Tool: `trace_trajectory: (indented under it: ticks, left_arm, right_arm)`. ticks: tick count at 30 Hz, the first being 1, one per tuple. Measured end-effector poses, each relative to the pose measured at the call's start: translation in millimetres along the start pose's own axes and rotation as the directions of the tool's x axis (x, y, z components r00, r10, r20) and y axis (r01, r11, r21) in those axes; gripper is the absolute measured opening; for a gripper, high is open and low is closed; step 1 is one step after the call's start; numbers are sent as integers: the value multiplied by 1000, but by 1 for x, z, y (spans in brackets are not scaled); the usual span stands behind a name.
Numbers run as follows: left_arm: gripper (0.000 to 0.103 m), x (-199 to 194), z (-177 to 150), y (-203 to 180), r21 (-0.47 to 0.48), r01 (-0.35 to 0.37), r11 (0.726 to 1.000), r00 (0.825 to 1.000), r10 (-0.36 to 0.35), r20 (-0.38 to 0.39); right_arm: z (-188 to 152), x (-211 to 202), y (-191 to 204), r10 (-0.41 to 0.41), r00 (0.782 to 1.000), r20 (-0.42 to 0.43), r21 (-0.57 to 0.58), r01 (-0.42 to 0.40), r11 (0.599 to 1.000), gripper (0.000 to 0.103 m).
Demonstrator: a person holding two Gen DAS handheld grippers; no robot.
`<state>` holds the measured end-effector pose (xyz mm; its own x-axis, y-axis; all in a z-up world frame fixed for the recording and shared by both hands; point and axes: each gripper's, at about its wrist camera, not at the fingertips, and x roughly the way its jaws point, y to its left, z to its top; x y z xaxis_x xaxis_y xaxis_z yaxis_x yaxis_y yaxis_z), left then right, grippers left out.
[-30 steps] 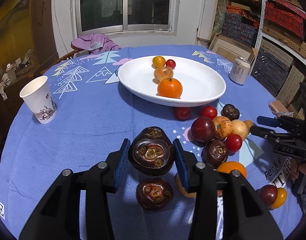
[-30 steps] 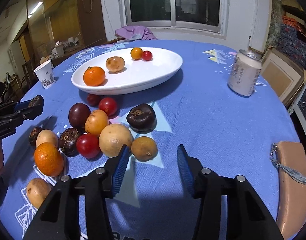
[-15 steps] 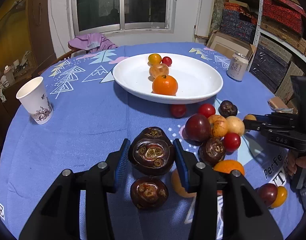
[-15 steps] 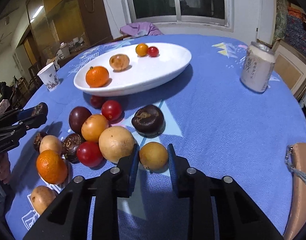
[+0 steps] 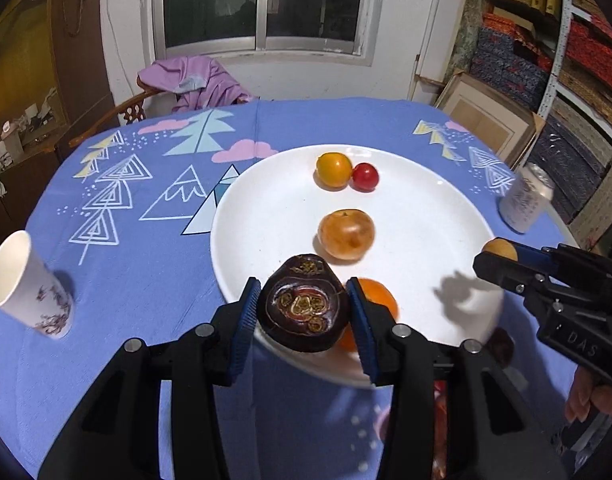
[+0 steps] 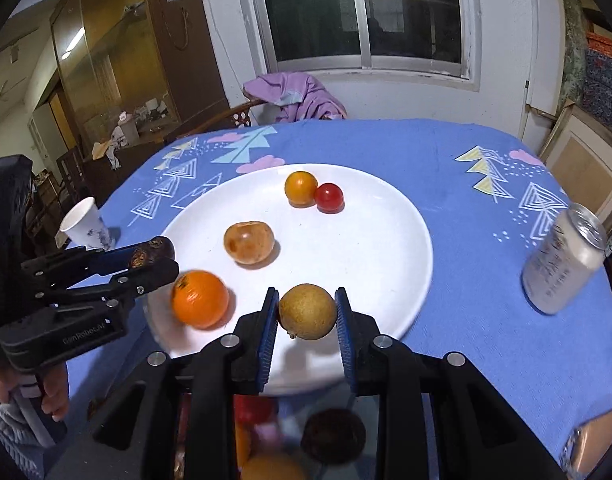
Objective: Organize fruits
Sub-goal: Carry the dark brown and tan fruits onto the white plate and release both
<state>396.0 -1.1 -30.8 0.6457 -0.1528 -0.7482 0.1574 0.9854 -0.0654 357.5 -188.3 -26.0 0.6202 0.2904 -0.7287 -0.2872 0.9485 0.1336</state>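
My left gripper [image 5: 304, 312] is shut on a dark purple fruit [image 5: 303, 304] and holds it over the near rim of the white plate [image 5: 425, 216]. My right gripper [image 6: 306, 314] is shut on a small tan-brown round fruit [image 6: 307, 311] above the plate's [image 6: 365, 248] near side. On the plate lie an orange [image 6: 200, 299], a pale orange-brown fruit [image 6: 249, 242], a yellow-orange tomato [image 6: 301, 188] and a small red tomato [image 6: 329, 197]. In the left wrist view the right gripper [image 5: 495, 258] shows at the right with its tan fruit [image 5: 499, 249]. The left gripper [image 6: 154, 256] reaches in from the left of the right wrist view.
A paper cup [image 5: 28, 286] stands at the table's left side and a drinks can [image 6: 561, 266] at the right. Several loose fruits [image 6: 329, 436] lie blurred on the blue cloth below my right gripper. A chair with purple cloth [image 5: 192, 82] stands behind the table; shelves [image 5: 565, 64] fill the right wall.
Both grippers moved forward from the loose fruit pile to over the plate. The right gripper closed on the tan fruit and lifted it. The left kept its hold on the purple fruit.
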Motion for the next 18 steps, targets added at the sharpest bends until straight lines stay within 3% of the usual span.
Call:
trace_trajectory:
  ticks: [4,6,9,16,18]
  left_arm:
    - [44,13,10,8,-23,9,1000,1000,-9,1]
    - [44,16,12,9,-19,2,1000,1000,-2,2]
    - [44,16,11,8,-11,-2,1000,1000,2,11]
    - [47,-18,-14,8,15,-16,1000,999,16,29]
    - [54,-35,-29,12,21,-37,999,998,36,48]
  right_arm:
    - [6,23,-4,7,999,-44,8,-7,1000,29]
    - [5,27,-5,8,999,-50,4,-8,1000,36]
    - [5,25,-5,11,999,-41,13,-11,1000,37]
    - [-11,-8,0,23,1000,-12,4,-23,1000,39]
    - [-20,-25,0,22,1000,5,1,-22,1000,49]
